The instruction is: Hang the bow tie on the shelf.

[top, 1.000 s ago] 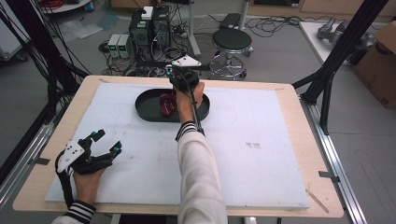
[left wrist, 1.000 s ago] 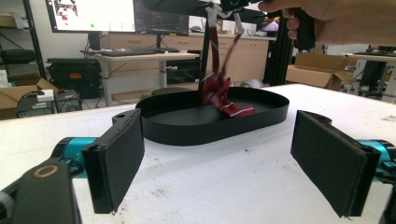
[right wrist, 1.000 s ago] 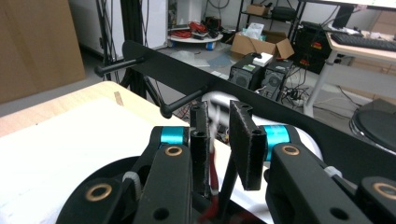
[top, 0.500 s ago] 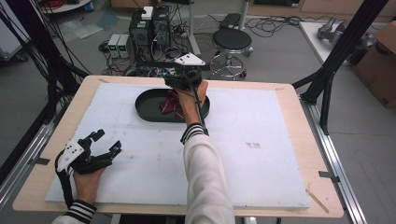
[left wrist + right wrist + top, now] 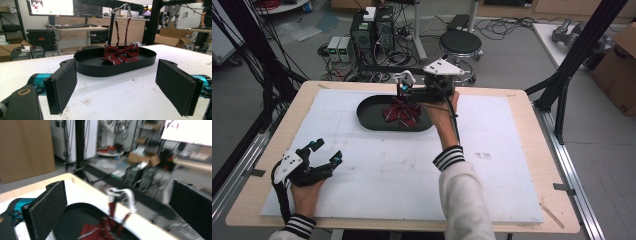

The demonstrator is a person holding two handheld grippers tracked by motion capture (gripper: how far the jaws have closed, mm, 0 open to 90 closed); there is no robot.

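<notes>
A dark red bow tie [image 5: 401, 113] with pale stripes lies in a black oval tray [image 5: 371, 119] at the table's far middle. Its strap [image 5: 121, 20] rises straight up to a white loop [image 5: 405, 77]. My right gripper [image 5: 408, 90] hovers over the tray's far right end and points left. Its jaws stand wide open, with the white loop [image 5: 123, 194] in the air between and beyond them; I cannot tell what holds the loop up. My left gripper [image 5: 327, 151] rests open at the near left of the table, aimed at the tray [image 5: 100, 67], with nothing between its pads.
A white sheet [image 5: 492, 190] covers the wooden table [image 5: 532, 102]. Black frame posts [image 5: 569, 75] stand at the table's corners. Beyond the far edge are a stool [image 5: 461, 41], computer boxes [image 5: 372, 30] and cables on the floor.
My right gripper has shifted a little to the right above the tray, and the bow tie's body now shows lying in it. The left gripper has stayed put.
</notes>
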